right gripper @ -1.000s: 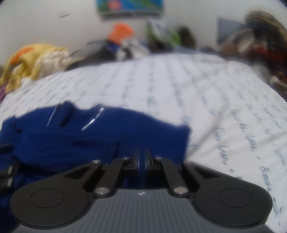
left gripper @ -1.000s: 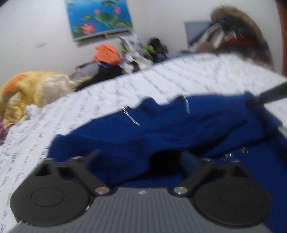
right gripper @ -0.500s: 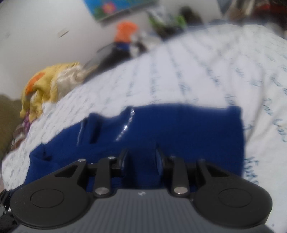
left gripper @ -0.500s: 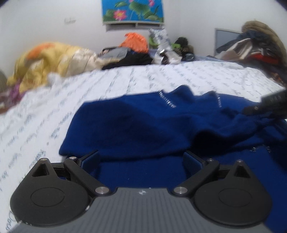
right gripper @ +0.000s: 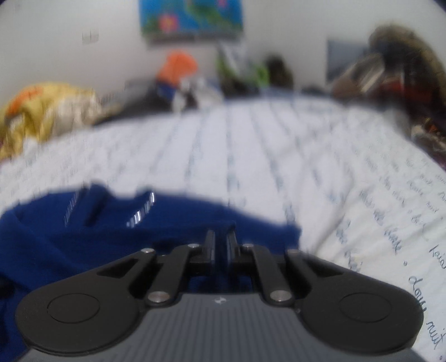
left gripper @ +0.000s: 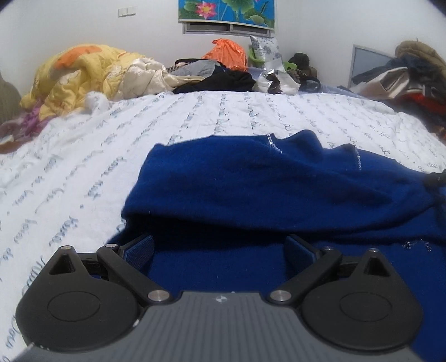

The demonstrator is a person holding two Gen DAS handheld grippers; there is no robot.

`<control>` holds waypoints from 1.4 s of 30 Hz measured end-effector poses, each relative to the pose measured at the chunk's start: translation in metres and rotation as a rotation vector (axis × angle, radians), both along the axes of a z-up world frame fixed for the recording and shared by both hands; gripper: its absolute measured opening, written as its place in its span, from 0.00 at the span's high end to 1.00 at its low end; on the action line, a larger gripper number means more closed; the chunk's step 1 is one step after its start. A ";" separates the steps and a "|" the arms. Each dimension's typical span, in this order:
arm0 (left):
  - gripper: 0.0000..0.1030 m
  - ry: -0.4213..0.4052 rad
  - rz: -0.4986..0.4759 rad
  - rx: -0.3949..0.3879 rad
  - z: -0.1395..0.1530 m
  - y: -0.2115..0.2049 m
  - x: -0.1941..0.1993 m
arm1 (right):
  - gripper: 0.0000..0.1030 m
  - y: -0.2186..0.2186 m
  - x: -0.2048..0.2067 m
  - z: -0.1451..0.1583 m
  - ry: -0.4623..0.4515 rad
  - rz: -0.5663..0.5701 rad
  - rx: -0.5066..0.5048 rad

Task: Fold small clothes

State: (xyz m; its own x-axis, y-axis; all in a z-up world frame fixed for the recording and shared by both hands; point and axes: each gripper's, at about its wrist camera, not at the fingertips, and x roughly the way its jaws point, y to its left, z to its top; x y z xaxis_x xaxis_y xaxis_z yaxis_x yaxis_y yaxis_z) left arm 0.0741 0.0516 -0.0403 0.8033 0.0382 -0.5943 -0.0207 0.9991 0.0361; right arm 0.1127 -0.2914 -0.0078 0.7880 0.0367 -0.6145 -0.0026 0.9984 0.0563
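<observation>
1. Bed (left gripper: pixel 195 117): white sheet with rows of blue script; it fills the middle of both wrist views.
2. Garment (left gripper: pixel 264 189): dark blue, small, lying on the near part of the bed; rumpled, with an upper layer folded over a lower one; two short lines of pale stitching show near its far edge; in the right wrist view it (right gripper: pixel 97 236) takes the lower left, blurred.
3. Left gripper (left gripper: pixel 220 247): fingers (left gripper: pixel 139 246) wide apart, low over the lower layer of the garment; the folded upper layer hangs just beyond them; nothing pinched between the pads.
4. Right gripper (right gripper: pixel 220 245): fingers (right gripper: pixel 209 243) nearly together and closing; a narrow ridge of blue cloth stands in the gap between them; pads appear to press on it, though the view is blurred.
5. A dark tip of the right gripper shows at the right edge of the left wrist view, against the garment's right end; detail too small to tell.
6. Far end of the bed: yellow quilt (left gripper: pixel 83 72) at left; orange bag (left gripper: pixel 225 54) and a heap of dark clothes (left gripper: pixel 223 80) in the middle; a clothes pile (left gripper: pixel 412 75) at right.
7. Wall: flower picture (left gripper: pixel 227 12) above the heap; switch plate (left gripper: pixel 126 11) to its left.
</observation>
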 end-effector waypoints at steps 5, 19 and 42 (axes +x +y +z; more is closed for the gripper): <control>0.01 -0.051 0.041 0.048 0.018 0.005 0.013 | 0.69 0.005 -0.019 0.010 -0.107 -0.080 -0.007; 0.03 0.023 0.121 0.028 0.021 0.032 0.025 | 0.47 0.052 -0.003 0.005 -0.040 0.216 0.088; 0.00 0.003 0.139 0.087 0.001 0.024 0.028 | 0.51 0.145 0.022 0.007 -0.099 0.749 -0.222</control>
